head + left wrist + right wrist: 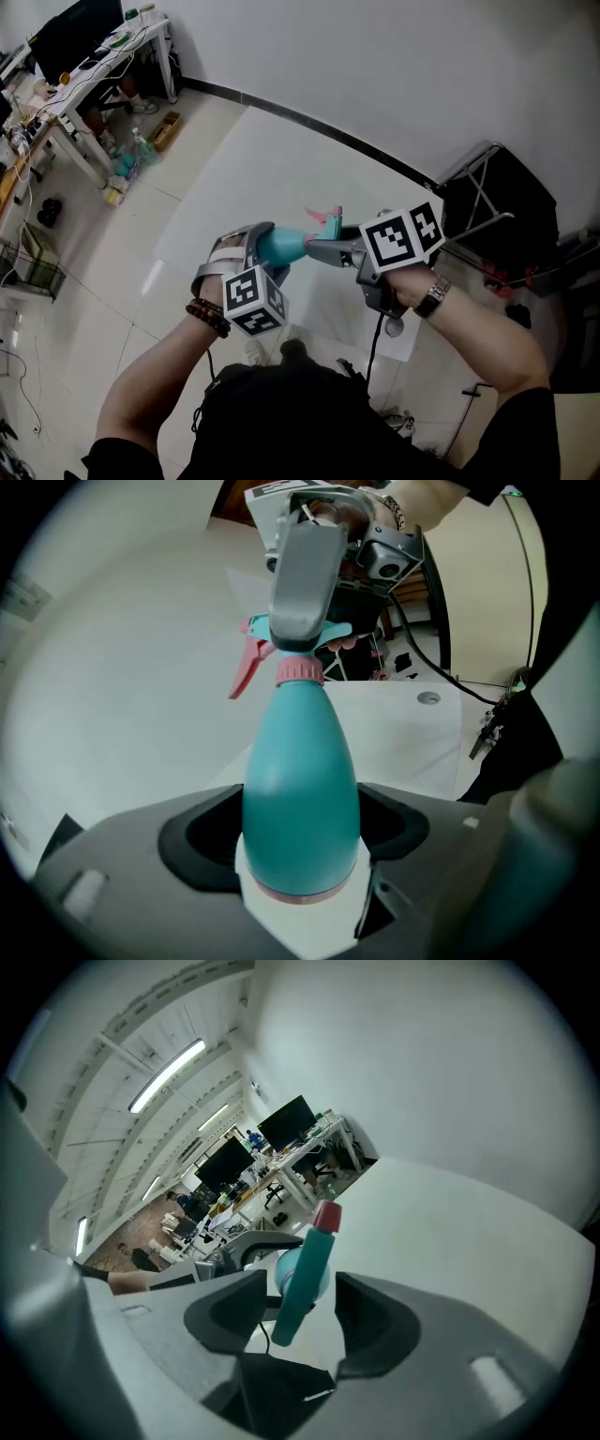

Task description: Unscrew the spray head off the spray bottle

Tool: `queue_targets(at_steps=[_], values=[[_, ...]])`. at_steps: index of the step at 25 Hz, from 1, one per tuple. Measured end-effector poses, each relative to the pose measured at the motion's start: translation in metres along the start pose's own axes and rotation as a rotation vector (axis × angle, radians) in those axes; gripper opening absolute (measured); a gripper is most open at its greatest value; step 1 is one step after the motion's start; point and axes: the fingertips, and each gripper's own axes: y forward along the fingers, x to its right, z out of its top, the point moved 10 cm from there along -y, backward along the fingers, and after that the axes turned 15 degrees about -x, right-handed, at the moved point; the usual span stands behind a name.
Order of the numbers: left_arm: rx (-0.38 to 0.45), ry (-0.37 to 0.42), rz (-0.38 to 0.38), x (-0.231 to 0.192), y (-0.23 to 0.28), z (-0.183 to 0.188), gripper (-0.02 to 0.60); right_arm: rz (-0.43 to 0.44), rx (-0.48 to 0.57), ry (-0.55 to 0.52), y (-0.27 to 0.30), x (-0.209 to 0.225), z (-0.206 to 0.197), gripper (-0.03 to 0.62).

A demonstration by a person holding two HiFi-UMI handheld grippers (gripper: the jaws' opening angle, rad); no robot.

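Left gripper (300,841) clamps the spray bottle (300,771). Right gripper (298,1314) loosely straddles the spray head (306,1277), unpinched; twisting now would probably slip.

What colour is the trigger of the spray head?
Pink. The trigger on the spray bottle shows best in the left gripper view.

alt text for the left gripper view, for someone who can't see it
A teal spray bottle is clamped near its base in the left gripper, its neck pointing away from the camera. The right gripper reaches in from the top, its grey jaw covering the spray head, whose pink trigger sticks out left. A white surface lies behind.
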Motion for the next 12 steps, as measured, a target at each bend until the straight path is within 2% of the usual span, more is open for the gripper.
queue_targets(at_steps=[3,9,12], values=[[-0.006,0.01,0.009,0.0037,0.0006,0.004,0.39,-0.014,-0.018,-0.004,0.0015,0.0013,-0.002,0.164],[-0.021,0.031,0.024,0.0056,0.0013,0.0095,0.39,-0.028,-0.049,-0.021,0.0029,0.0049,-0.0029,0.124],[-0.021,0.031,0.009,0.0068,0.0037,0.0095,0.39,-0.047,-0.065,-0.057,0.0044,0.0047,-0.0033,0.121]])
